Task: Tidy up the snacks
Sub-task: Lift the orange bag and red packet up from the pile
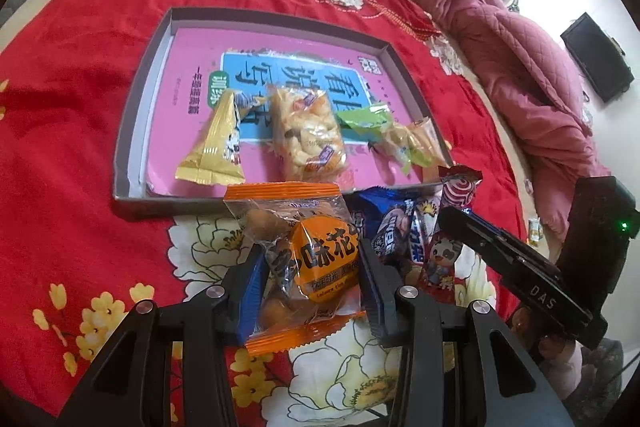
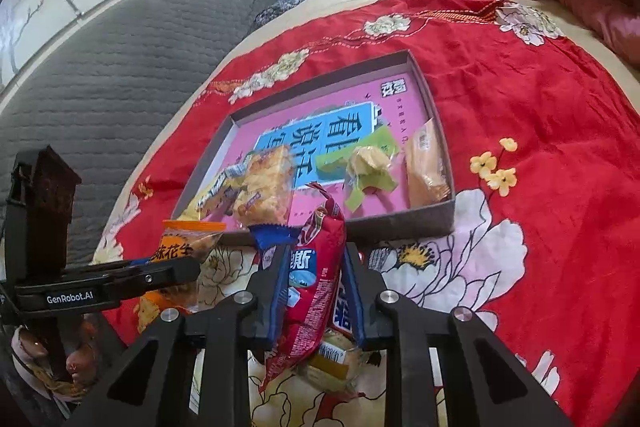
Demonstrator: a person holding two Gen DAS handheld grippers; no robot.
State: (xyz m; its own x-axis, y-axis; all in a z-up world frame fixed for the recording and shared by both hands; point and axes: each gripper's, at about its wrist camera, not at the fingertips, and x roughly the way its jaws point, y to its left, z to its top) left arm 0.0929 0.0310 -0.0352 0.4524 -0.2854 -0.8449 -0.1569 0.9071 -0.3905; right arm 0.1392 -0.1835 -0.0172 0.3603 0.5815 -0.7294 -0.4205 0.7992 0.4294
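Orange peanut packet [image 1: 304,259] w/ clear window is hanging lengthwise between two blue pads, just in front of the tray [image 1: 140,203]. Red packet [image 2: 316,291] is standing near-upright, pinched at its middle, twisted top end pointing at the tray wall. Blue packet [image 1: 384,227] and a red cartoon packet [image 1: 440,263] are lying on the cloth beside them. Inside the shallow grey tray w/ pink printed floor: yellow triangular packet [image 1: 216,147] at left, clear bag of pale puffed bits [image 1: 308,135] next to it, green-wrapped sweet [image 1: 364,123], then a clear orange-tinted packet [image 2: 426,163] lying along the right wall.
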